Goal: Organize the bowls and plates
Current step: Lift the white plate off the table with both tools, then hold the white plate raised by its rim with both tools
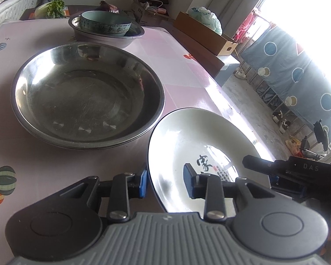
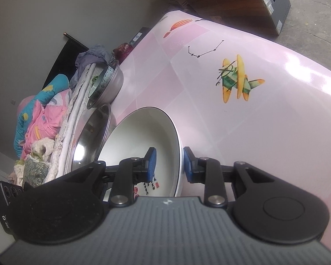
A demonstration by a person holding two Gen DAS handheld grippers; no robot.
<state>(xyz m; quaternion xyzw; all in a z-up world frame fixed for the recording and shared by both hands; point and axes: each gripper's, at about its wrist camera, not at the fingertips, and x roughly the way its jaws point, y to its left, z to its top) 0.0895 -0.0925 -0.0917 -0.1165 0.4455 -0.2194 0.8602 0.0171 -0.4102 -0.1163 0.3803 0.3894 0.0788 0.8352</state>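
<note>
**White plate straddled by both grippers on the pink table**

A large stainless-steel basin is seen at the left on the pink patterned tablecloth. Just right of it, the white ceramic plate with black calligraphy is found. Its rim is straddled by the left gripper and the right gripper; both sets of blue pads stand apart, unclamped.

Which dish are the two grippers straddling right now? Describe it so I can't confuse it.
On the pink tablecloth, right of the big steel basin, sits a white plate. Unlike its metal neighbours, it has a dark rim and black calligraphy inside.
</note>
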